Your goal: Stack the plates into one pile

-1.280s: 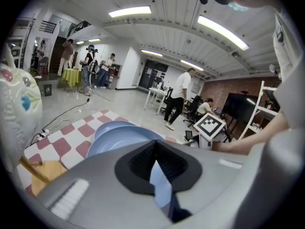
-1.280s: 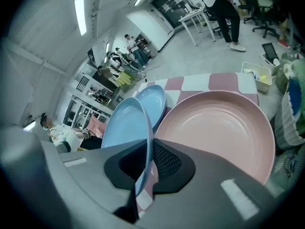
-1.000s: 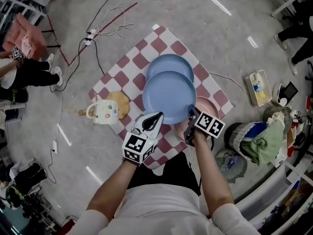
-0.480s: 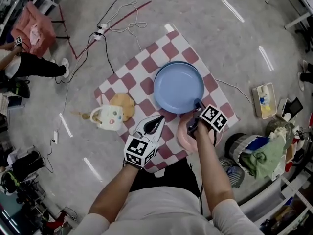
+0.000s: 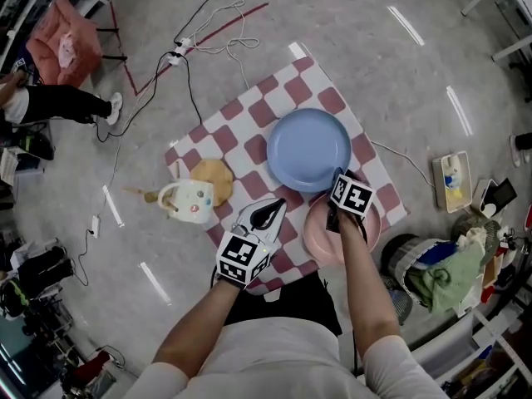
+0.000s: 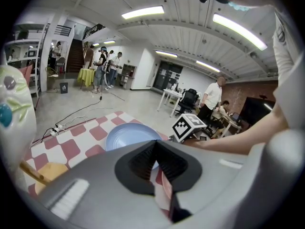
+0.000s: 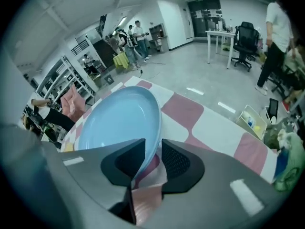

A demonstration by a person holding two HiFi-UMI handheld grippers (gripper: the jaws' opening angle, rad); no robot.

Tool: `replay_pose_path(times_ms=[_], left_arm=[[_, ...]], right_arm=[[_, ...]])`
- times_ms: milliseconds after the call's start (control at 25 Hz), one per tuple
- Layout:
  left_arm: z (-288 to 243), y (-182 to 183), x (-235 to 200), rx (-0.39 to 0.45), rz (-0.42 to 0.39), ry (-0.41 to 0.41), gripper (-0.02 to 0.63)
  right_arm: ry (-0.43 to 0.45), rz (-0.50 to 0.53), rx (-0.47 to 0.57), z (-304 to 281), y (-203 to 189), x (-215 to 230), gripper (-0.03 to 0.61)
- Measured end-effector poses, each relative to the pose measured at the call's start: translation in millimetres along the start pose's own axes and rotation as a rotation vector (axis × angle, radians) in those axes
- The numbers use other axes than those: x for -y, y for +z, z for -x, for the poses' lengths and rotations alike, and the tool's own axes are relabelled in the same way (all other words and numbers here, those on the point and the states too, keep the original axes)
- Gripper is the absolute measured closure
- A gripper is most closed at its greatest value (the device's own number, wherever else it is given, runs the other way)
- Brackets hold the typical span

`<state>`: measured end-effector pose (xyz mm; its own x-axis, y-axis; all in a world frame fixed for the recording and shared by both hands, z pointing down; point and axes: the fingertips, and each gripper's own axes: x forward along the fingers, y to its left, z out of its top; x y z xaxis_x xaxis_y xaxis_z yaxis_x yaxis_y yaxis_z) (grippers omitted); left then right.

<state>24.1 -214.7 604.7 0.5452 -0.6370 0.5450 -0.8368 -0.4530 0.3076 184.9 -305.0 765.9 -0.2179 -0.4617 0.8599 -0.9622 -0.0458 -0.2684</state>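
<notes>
The right tongs [image 5: 336, 181] are closed on the near rim of the blue plate [image 5: 307, 148]. In the right gripper view the rim [image 7: 151, 128] sits between the two jaws and nearly fills the narrow gap. The left tongs [image 5: 273, 208] are drawn to a point with the tips together and nothing between them. They hover over the checked cloth [image 5: 241, 123] at about 7 o'clock from the blue plate, clear of it.

The blue plate lies near the middle of the cloth, which is spread on the floor. The pink plate [image 5: 320, 238] lies at its 5 o'clock, just beside it and partly under the right hand. A white mug [image 5: 189, 199] with coloured spots stands at the cloth's 8 o'clock edge, next to a tan round piece [image 5: 212, 175].
</notes>
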Motion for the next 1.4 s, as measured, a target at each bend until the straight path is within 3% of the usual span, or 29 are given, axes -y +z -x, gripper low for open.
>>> replay_pose_path(times_ms=[360,640,800,840,1160,1400], left_arm=[[-10.3,-1.8,15.9,-0.012,-0.016,-0.047,0.607],[-20.6,-8.2,47.6,-0.028,-0.061,-0.155,0.607],[-18.7,-13.8,70.3,-0.036,-0.098,-0.225,0.607],[-18.0,-15.8,76.2,-0.038,-0.106,-0.243,0.607],[-9.6,-52.7,115.9,-0.090,-0.158,-0.365,0.607],[-2.2,-81.7,139.7,-0.136,-0.186,-0.416,0.607]], right_arm=[[0.070,-0.076,0.085,42.2,-1.5,14.2,0.485],[0.123,-0.143,0.169,88.8,-23.6,29.3,0.491],[0.078,-0.178,0.199,123.3,-57.5,49.5,0.528],[0.059,-0.187,0.203,131.7,-68.1,55.8,0.568],[-0.086,-0.295,0.199,171.1,-161.4,95.3,0.569],[-0.138,-0.360,0.163,168.4,-207.9,103.7,0.569]])
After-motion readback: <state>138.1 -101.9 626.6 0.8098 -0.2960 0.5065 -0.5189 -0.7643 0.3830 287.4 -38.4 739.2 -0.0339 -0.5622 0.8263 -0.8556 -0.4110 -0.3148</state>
